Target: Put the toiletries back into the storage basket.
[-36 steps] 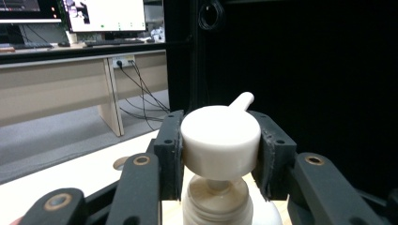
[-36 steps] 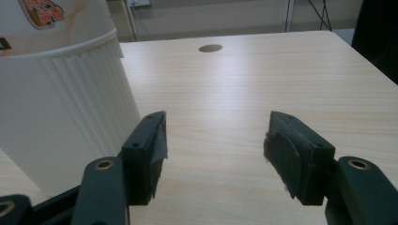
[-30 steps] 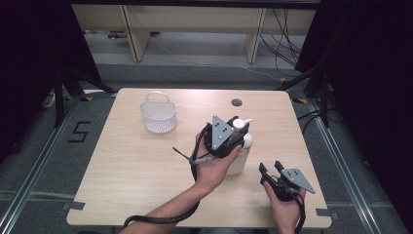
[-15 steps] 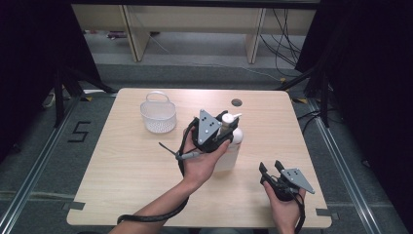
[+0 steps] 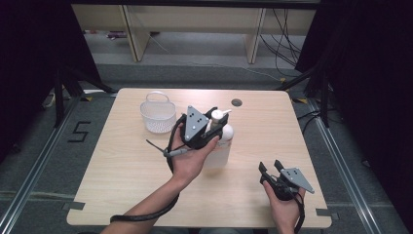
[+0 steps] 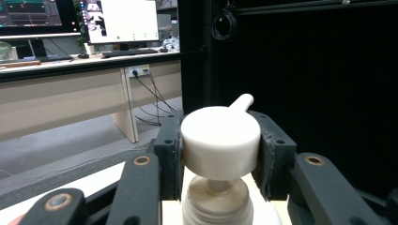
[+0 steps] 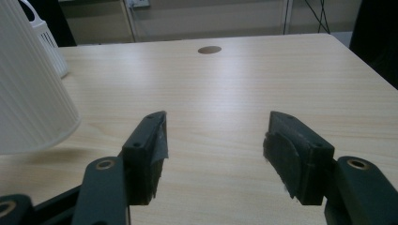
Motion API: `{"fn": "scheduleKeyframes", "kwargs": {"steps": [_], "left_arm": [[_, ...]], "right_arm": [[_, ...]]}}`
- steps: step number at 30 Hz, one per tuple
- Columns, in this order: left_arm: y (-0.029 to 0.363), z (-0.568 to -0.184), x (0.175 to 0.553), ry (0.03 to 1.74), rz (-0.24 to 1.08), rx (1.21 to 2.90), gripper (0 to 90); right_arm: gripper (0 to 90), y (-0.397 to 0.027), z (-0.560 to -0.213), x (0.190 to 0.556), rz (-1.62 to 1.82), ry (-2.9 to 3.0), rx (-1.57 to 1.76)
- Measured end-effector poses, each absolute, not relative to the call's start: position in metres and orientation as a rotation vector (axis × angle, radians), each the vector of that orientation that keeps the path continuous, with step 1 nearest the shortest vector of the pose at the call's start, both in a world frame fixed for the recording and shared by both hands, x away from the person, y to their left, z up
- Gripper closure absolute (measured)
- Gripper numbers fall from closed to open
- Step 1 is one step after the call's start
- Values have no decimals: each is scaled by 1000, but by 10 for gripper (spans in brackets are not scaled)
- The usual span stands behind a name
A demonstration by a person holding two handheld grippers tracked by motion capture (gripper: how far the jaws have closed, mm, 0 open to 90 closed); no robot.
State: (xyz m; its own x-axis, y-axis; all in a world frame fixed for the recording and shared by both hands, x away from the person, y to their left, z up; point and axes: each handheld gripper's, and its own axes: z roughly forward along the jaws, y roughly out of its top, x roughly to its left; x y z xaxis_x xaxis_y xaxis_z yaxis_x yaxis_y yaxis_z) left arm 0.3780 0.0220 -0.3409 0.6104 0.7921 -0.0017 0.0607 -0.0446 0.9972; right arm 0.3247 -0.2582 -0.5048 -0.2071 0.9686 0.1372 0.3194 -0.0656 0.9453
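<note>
High view: left gripper [image 5: 210, 127] clamped on white pump bottle [image 5: 220, 146] at table [image 5: 122, 165] centre; basket [image 5: 157, 116] at 10 o'clock.
Left gripper view: jaws squeeze pump head [image 6: 220, 140]; smooth plastic, likely slippery, top-heavy grip.
Right gripper view: right gripper [image 7: 213, 150] jaws apart, empty.

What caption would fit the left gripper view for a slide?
Left tool shut on the white pump head of a bottle, spout pointing away.

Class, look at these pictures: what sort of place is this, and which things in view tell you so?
Probably a lab or recording workspace, not a home: a plain wooden table ringed by black curtains, computer monitors on a desk behind, loose cables on the floor, and a number taped beside the table.
</note>
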Motion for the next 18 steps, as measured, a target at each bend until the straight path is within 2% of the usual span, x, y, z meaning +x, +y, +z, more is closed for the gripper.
{"fn": "scheduleKeyframes", "kwargs": {"steps": [18], "left_arm": [[61, -339, 384, 776, 746, 1496, 589]], "right_arm": [[398, -258, -504, 325, 1257, 1573, 1394]]}}
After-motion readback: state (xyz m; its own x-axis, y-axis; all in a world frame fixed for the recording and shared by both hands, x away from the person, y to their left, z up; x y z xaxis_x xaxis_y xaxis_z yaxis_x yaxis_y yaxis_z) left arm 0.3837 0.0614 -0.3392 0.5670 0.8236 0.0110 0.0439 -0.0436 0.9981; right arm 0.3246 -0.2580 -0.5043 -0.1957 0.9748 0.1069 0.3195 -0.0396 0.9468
